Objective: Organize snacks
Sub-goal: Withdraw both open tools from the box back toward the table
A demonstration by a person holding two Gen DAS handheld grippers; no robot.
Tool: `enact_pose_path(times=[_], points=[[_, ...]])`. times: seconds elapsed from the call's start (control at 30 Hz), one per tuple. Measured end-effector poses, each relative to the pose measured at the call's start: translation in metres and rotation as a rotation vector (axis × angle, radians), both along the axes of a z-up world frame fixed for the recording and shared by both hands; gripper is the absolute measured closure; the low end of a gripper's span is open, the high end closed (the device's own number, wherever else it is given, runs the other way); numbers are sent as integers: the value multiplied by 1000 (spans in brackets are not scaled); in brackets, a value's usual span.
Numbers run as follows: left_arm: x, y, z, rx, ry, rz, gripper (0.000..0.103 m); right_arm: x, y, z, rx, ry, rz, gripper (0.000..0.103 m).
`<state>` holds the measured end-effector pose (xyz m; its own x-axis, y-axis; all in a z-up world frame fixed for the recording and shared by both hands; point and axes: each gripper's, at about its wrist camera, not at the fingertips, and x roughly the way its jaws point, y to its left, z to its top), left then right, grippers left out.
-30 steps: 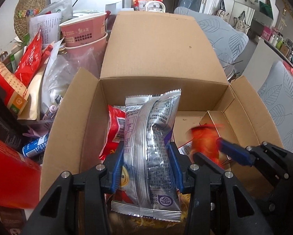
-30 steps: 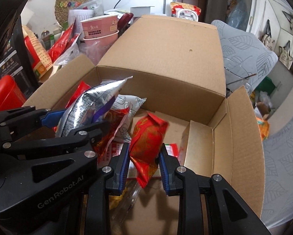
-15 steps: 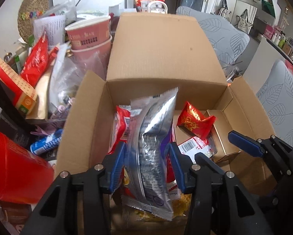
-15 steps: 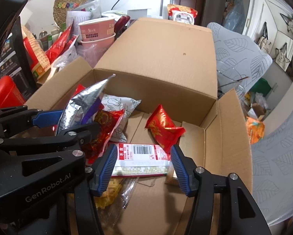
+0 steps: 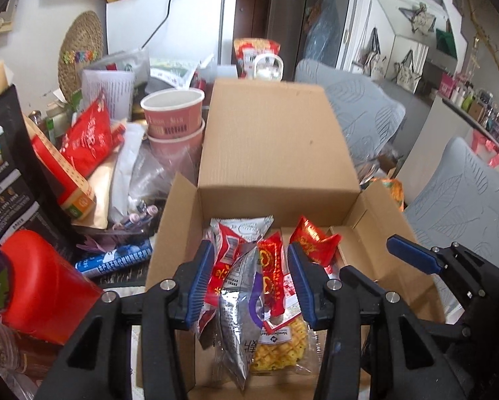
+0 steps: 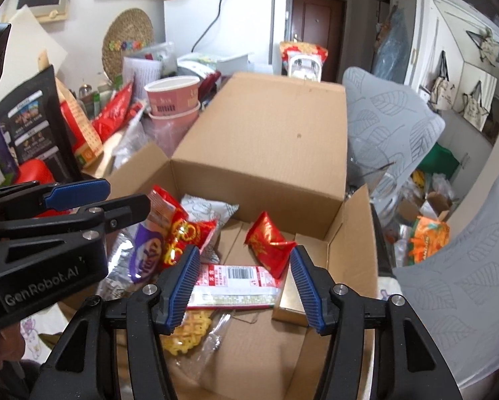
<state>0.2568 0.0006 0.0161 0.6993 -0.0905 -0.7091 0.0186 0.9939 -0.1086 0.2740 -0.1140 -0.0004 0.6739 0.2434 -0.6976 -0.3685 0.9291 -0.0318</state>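
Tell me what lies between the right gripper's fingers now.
Nothing held: the right gripper hangs open above the barcode-labelled packet on the cardboard box floor, in the right wrist view.

Silver snack packet (image 5: 237, 303) in cardboard box (image 5: 273, 153), between parted jaws.

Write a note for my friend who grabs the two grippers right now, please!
Left gripper: jaws open over the silver packet, which lies in the cardboard box.
Right gripper: jaws have just been opening, nothing between them; the small red packet lies in the box.
Done: several snacks boxed.
Left: red bag and noodle cups beside the box, probably next.
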Motion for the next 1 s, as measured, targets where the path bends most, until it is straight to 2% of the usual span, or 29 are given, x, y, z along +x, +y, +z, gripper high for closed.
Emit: enact_pose_path(times=[0.33,0.43,0.57,1.0], points=[[-38,-1,39,-42,-114,-26,58,-32,-5,37,37,-114,32,46],[-49,-1,46,-61,-130,-31,58,-45,-7,49,35,-167,39,41],[-61,-3,56,-64,-139,-46,58,-59,-11,60,47,-207,47,40],[-114,-10,84,-20,-195,-63,57,-105,-21,74,74,-213,52,40]])
